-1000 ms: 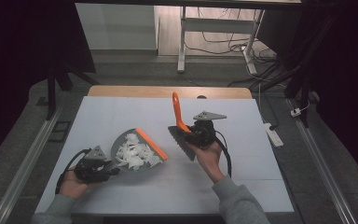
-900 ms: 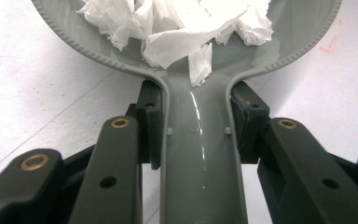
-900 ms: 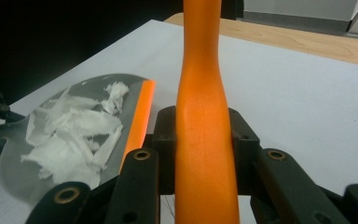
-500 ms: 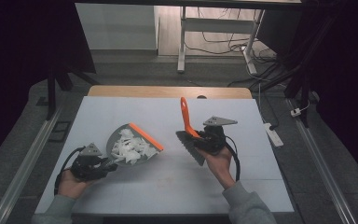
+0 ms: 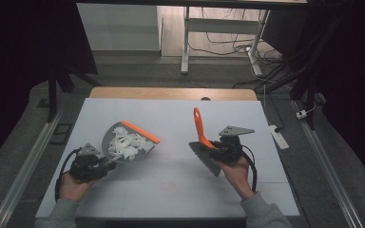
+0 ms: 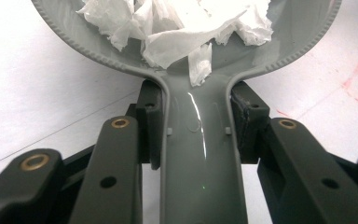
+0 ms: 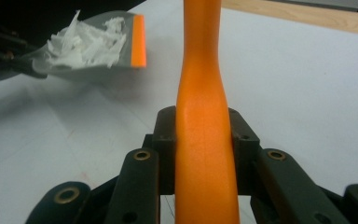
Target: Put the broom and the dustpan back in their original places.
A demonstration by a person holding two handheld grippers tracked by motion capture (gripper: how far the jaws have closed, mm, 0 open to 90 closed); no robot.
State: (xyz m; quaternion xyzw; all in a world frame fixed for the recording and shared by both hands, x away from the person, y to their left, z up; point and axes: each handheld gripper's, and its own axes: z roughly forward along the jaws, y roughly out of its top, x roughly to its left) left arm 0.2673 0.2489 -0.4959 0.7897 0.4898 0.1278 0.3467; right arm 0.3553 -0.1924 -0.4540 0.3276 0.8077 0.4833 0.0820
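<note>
The sweeping looks done: the torn paper scraps (image 5: 126,143) are gathered in the grey dustpan (image 5: 108,141), whose handle is clamped by the left tongs (image 5: 105,164) near the table's (image 5: 266,118) left side. The orange-handled brush (image 5: 200,133) is gripped by the right tongs (image 5: 214,147), well apart to the right. A steady, level carry is judged next, so nothing is spilled over the orange lip (image 5: 140,132). Ample bare surface is offered ahead and between the hands; the near edge is close.
</note>
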